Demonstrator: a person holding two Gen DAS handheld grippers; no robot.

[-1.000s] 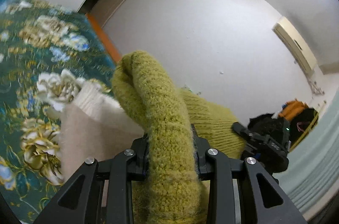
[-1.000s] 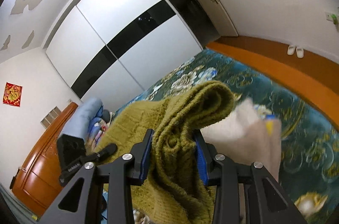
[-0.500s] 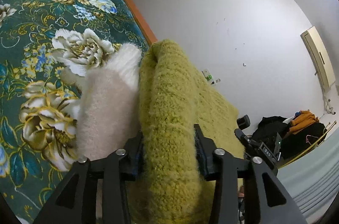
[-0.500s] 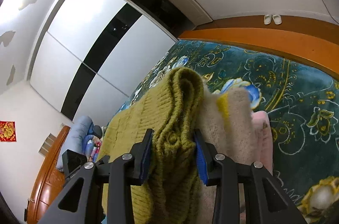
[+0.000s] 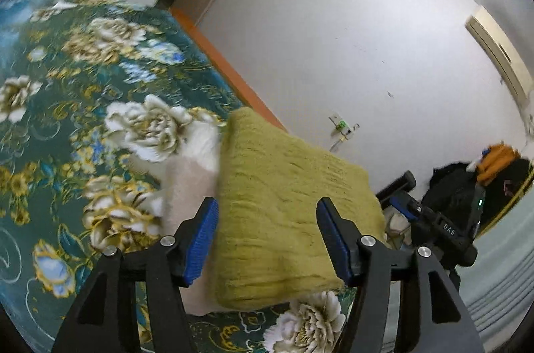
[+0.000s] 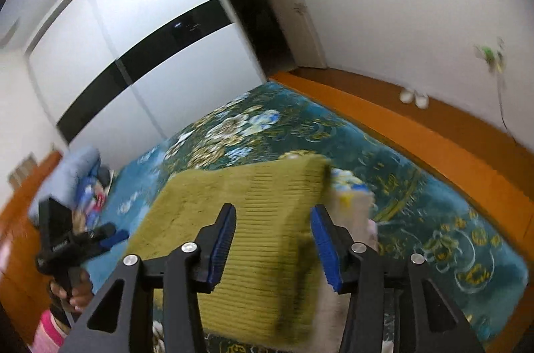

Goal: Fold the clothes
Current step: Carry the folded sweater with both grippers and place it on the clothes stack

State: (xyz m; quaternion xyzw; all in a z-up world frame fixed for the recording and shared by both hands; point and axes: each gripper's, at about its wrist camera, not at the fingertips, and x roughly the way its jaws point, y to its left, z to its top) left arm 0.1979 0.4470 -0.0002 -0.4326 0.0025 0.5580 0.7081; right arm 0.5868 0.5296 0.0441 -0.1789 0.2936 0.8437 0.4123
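An olive-green knitted sweater (image 5: 283,212) lies folded on top of a cream fuzzy garment (image 5: 187,179) on the floral bedspread (image 5: 66,92). My left gripper (image 5: 267,239) is open, its blue pads either side of the sweater's near end without gripping it. In the right wrist view the same sweater (image 6: 260,219) lies flat, with the cream garment (image 6: 353,206) showing at its right edge. My right gripper (image 6: 273,249) is open too, jaws apart above the sweater. Each view shows the other gripper: the right one (image 5: 430,226) and the left one (image 6: 76,242).
The bed's orange wooden edge (image 6: 434,132) runs along a white wall. A white and black wardrobe (image 6: 133,45) stands beyond the bed. Blue bedding (image 6: 80,179) lies near the headboard. Dark and orange clothes (image 5: 494,172) are piled to the right.
Both grippers were shut on bunched sweater folds; now both have opened and let go. The sweater has dropped flat onto the cream garment, and both grippers have drawn back a little.
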